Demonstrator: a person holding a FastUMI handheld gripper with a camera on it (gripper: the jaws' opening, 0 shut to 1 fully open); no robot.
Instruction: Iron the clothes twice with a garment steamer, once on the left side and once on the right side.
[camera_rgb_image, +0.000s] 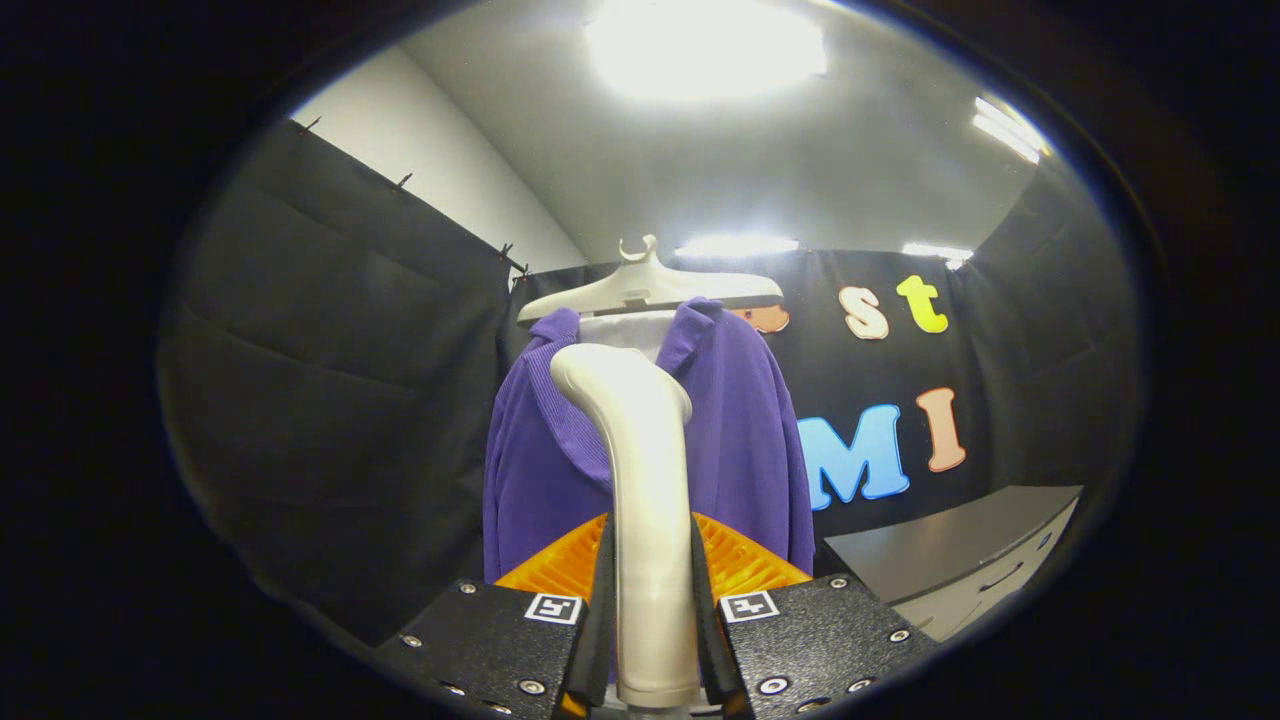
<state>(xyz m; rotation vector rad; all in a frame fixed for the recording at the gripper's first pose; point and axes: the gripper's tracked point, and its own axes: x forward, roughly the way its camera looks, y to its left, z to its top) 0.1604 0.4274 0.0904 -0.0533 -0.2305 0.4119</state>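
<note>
Black cloth booth wall, grey ceiling with bright lights. Left to right: purple garment (745, 440) hung on pale hanger (650, 288), straight ahead beyond fingers; grey cabinet (960, 560) lower right. Gripper (652, 640) clamped on steamer (645, 500) handle, long axis upright, head bent toward garment's left side. No readable labels.

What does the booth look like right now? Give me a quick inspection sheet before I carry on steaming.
Surface: grey cabinet top beyond the fingers, off to one side.
Job's things: white garment steamer upright between the fingers; purple garment hanging on a white hanger just beyond it.
Clutter: nothing seen.
Grippers: hand-held gripper shut on the garment steamer handle, both fingers pressing it.
Cables: nothing seen.
Surroundings: black cloth wall behind and beside the garment; ceiling lights on.
</note>
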